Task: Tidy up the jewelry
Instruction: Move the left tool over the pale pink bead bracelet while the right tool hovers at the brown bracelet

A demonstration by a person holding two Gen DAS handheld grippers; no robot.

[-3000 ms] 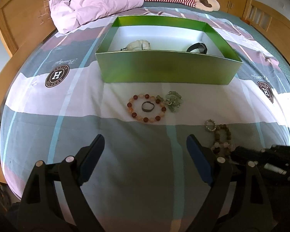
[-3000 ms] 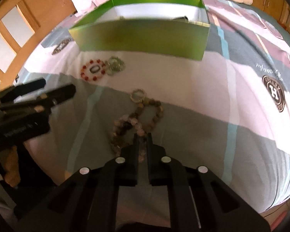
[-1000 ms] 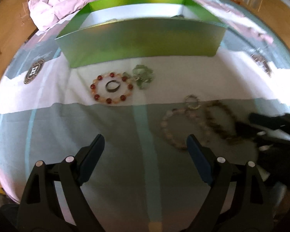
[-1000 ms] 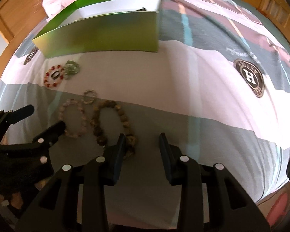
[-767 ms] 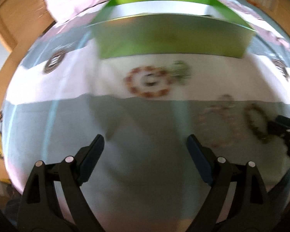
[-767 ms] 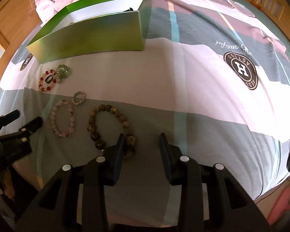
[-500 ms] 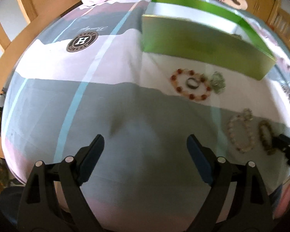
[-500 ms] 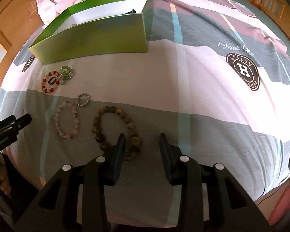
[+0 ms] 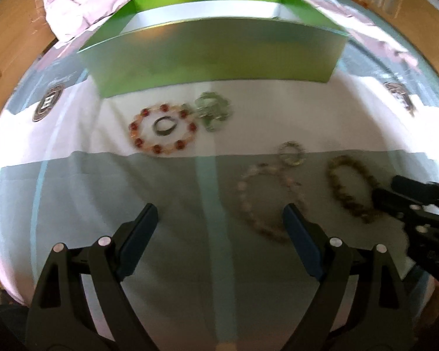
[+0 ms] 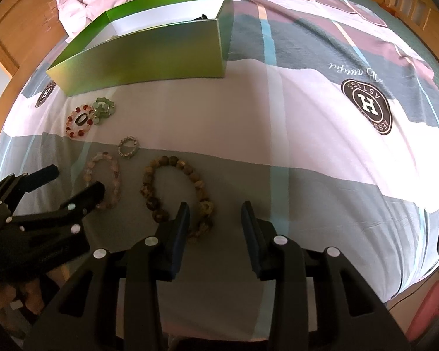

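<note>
I am holding my right gripper (image 10: 214, 215) low over the grey band of the striped bedsheet (image 10: 307, 134), its jaws partly apart and gripping nothing, with the near end of the brown chunky-bead bracelet (image 10: 172, 193) lying on the sheet just between the tips. My left gripper (image 9: 219, 219) is hovering beside it with its jaws spread wide and empty; the pale pink bead bracelet (image 9: 266, 199) is lying just ahead of its right finger (image 9: 295, 228). A little farther on, a small silvery beaded ring (image 10: 128, 147) is sitting where the grey band meets the white one, touching the top of the pink bracelet. Beyond that, on the white band, a red-and-orange bead bracelet (image 10: 79, 122) is circling a dark metal ring (image 10: 80, 119), and a green jade-like bracelet (image 10: 104, 107) is touching its right side. Farthest back, the open green cardboard box (image 10: 149, 58) with a white inside is standing on the sheet, something dark showing over its rim.
</note>
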